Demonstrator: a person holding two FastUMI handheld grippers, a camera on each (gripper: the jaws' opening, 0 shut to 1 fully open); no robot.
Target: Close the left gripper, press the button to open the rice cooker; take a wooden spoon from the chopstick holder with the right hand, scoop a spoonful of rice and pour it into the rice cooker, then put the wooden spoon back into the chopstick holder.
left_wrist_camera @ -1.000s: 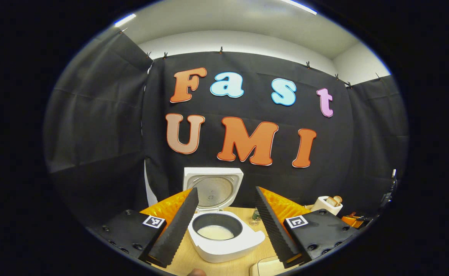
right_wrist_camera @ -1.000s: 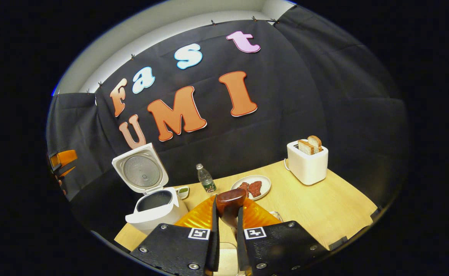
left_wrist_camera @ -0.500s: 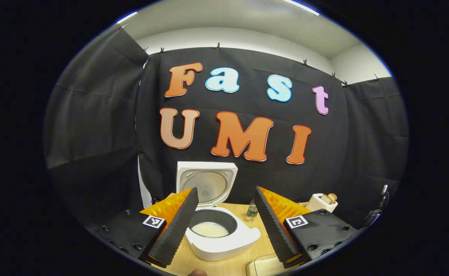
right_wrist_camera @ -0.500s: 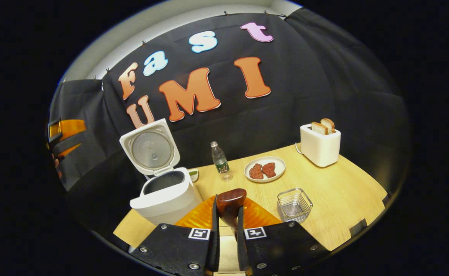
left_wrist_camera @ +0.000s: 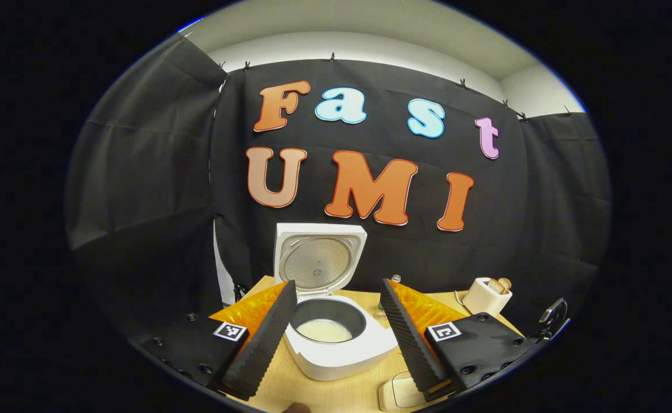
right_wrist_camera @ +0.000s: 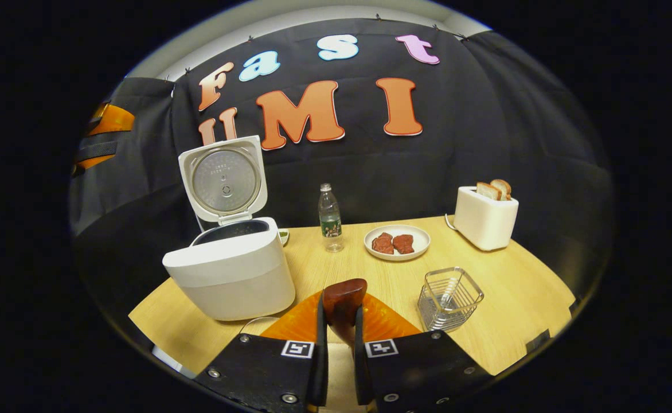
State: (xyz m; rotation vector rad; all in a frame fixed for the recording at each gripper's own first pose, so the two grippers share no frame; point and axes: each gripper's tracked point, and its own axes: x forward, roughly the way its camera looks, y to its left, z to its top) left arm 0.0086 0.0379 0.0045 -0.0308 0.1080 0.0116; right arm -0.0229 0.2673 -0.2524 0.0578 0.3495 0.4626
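Spoon (right_wrist_camera: 344, 296): clamped between the right gripper (right_wrist_camera: 339, 344) jaws, bowl up, above the table (right_wrist_camera: 502, 298). Cooker (right_wrist_camera: 230, 269): lid raised, rice (left_wrist_camera: 323, 330) inside. Holder (right_wrist_camera: 449, 298): right of the spoon. Left gripper (left_wrist_camera: 336, 332): jaws apart, framing the cooker

White rice cooker (right_wrist_camera: 230, 275), lid up

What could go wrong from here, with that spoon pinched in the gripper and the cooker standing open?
The right hand-held gripper pinches the wooden spoon by a short stretch, so it could twist or slip on the way. The wire chopstick holder looks light and may tip when the spoon goes back in. The rice cooker sits near the table edge with its lid up; a knock could shove it.
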